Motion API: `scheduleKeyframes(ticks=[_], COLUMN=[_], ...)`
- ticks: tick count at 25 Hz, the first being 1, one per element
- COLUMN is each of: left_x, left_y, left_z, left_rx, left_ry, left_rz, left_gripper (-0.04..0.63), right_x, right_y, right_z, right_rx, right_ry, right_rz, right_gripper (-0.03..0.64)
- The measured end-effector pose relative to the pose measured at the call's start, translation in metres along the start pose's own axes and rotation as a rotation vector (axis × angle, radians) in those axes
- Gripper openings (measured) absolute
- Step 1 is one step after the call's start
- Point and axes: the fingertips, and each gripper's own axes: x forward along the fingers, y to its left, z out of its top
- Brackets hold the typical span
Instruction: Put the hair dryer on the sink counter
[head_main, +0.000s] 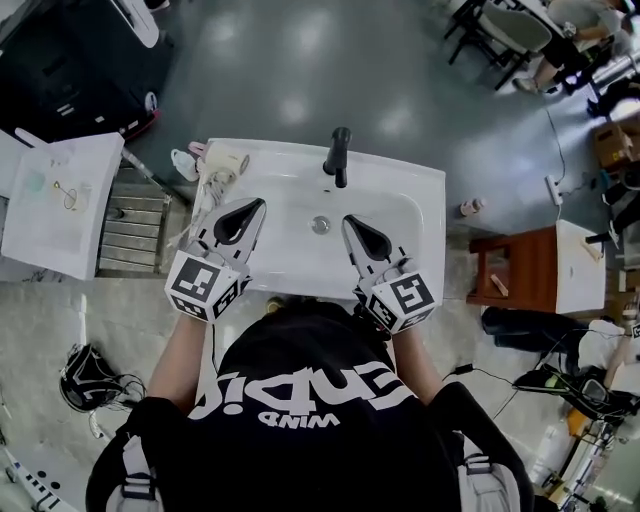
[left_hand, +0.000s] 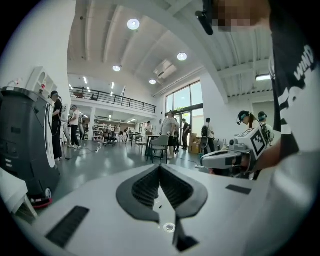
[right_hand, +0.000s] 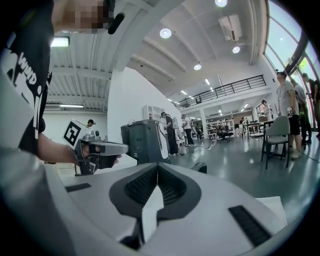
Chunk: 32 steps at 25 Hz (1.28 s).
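Overhead, left gripper (head_main: 256, 205) and right gripper (head_main: 349, 221) (both closed, empty) hang above one sink (head_main: 415, 190) beside one hair dryer (head_main: 224, 162).

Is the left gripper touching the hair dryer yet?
Apart. Head view shows a clear gap between the left gripper and the hair dryer; its fingers are shut, empty.

The room is big and bright, with a shiny grey floor (head_main: 300, 60), white walls (right_hand: 130, 100) and round lights (left_hand: 133, 24) in the high ceiling. Tall windows (left_hand: 182, 102) let in daylight, and a balcony with a dark railing (left_hand: 115, 97) runs along the far wall. A chair (left_hand: 159, 145) stands far off, and there is a small brown wooden table (head_main: 525, 265) and a big dark grey machine (left_hand: 20, 145).
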Motion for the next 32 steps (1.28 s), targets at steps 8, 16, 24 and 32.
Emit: scheduleKeyframes(ticks=[8, 16, 24, 32], left_x=[-0.014, -0.022, -0.023, -0.019], left_y=[0.002, 0.004, 0.008, 0.006], left_z=[0.000, -0.001, -0.002, -0.010], left_rx=[-0.001, -0.019, -0.018, -0.059], left_ry=[-0.036, -0.050, -0.049, -0.038], left_rz=[0.010, 0.052, 0.086, 0.072], left_gripper=[0.020, 0.020, 0.020, 0.020], right_x=[-0.004, -0.008, -0.008, -0.010], right_y=[0.006, 0.001, -0.003, -0.013], right_z=[0.015, 0.022, 0.025, 0.017], right_rx=[-0.030, -0.008, -0.002, 0.033], right_ry=[-0.059, -0.102, -0.113, -0.088], right_rz=[0.037, 0.007, -0.001, -0.009], right_gripper=[0.018, 0.018, 0.018, 0.018])
